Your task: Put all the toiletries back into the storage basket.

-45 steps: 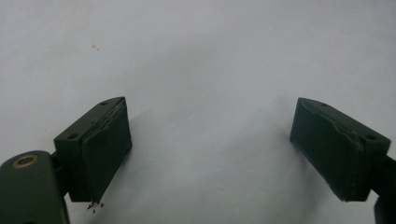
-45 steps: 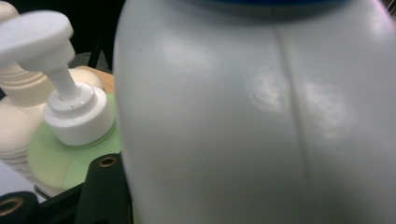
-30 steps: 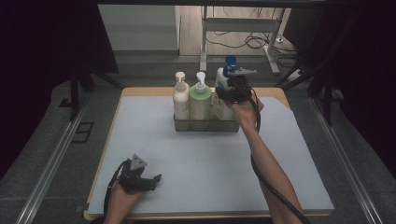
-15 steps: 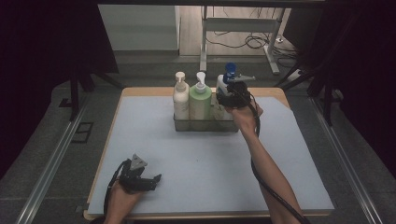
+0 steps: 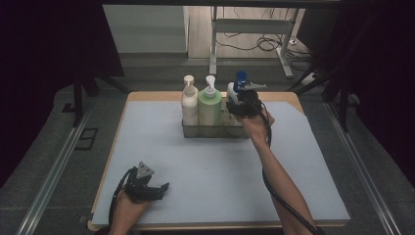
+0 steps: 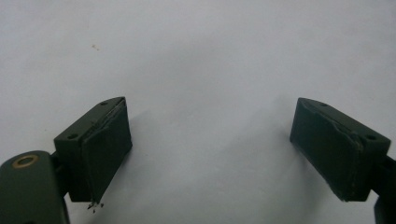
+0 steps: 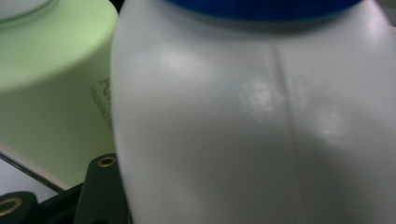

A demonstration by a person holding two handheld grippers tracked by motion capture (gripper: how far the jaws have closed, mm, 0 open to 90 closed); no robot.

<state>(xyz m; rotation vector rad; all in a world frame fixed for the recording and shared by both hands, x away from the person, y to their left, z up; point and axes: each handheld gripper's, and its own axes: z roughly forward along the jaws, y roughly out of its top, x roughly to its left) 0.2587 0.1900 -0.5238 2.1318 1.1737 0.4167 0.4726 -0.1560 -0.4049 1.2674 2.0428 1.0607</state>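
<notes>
**Ana:** So, working left to right from the clear bin (image 5: 215,131) at the back of the mat: what could go wrong?

**Ben:** Well in front of the bin and off to its left, the left gripper (image 5: 155,188) lies low over the blue mat (image 5: 205,171), away from everything, so I see little risk there. In the bin's left end stands the cream pump bottle (image 5: 189,105), next to it the green pump bottle (image 5: 210,106), and at the bin's right end the white bottle with the blue cap (image 5: 235,90). That last one is the worry.

**Ana:** Why?

**Ben:** It sits close against the green bottle (image 7: 56,84). If it goes down tilted, I'd expect it to catch the bin's rim or shove its neighbour. Let go too early, it could topple or land crooked. A smooth, rounded body might also slip in the grip.

**Ana:** And the grippers themselves?

**Ben:** The left one's jaws stand wide apart in the left gripper view, with nothing but bare mat between the pads (image 6: 105,154). The right gripper (image 5: 243,105) is at the bin's right end, about half-open around the white bottle (image 7: 252,121), which looms right up against its camera. One jaw shows pressed against the bottle's side, so I read it as gripping the bottle.

**Ana:** So the bottle is in the bin?

**Ben:** At its right end, yes; whether its base rests on the bottom, I can't tell.
</notes>
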